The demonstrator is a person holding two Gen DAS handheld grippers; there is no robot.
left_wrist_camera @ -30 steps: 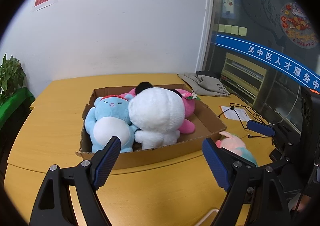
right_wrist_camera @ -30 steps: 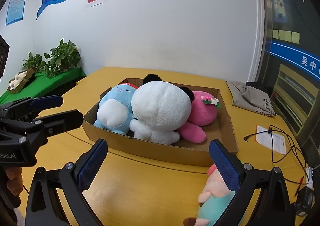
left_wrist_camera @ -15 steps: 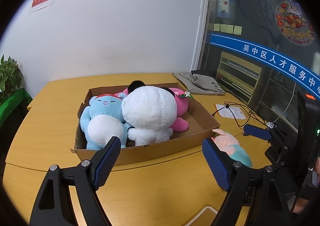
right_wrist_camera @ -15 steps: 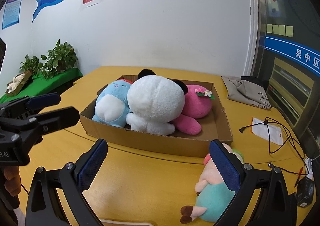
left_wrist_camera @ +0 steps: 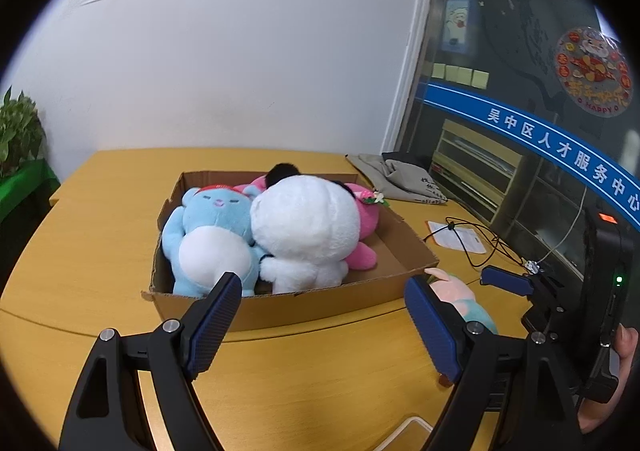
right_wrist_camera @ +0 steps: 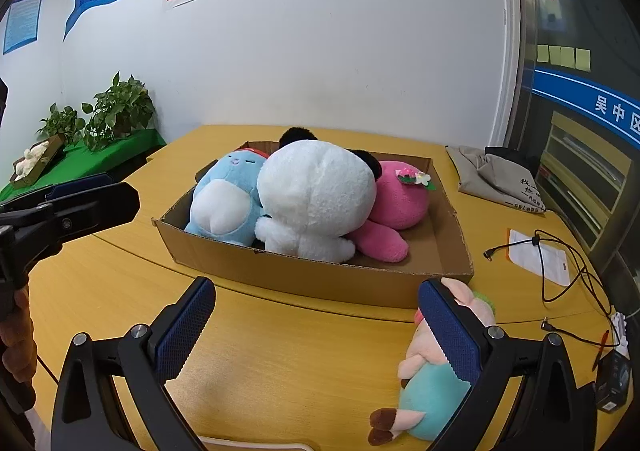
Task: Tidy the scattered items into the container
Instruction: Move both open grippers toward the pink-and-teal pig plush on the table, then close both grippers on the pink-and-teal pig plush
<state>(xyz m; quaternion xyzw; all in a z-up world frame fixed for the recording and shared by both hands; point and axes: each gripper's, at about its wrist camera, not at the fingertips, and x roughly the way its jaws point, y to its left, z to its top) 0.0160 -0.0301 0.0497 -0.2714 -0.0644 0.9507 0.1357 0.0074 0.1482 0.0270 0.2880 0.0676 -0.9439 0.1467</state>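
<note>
pig plush (right_wrist_camera: 434, 379) outside cardboard box (right_wrist_camera: 304, 275), beside black cable (right_wrist_camera: 560, 271)

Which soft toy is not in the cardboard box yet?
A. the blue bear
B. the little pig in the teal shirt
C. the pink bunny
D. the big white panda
B: the little plush pig in the teal shirt lies on the yellow table outside the brown cardboard box.

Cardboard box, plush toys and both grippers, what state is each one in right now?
Cardboard box: open-topped, holding three toys.
Blue plush: in box, on its back.
White plush: in box, middle.
Pink plush: in box.
Pig plush: lying on the table, outside box.
Left gripper: jaws open, empty.
Right gripper: jaws open, empty.
</note>
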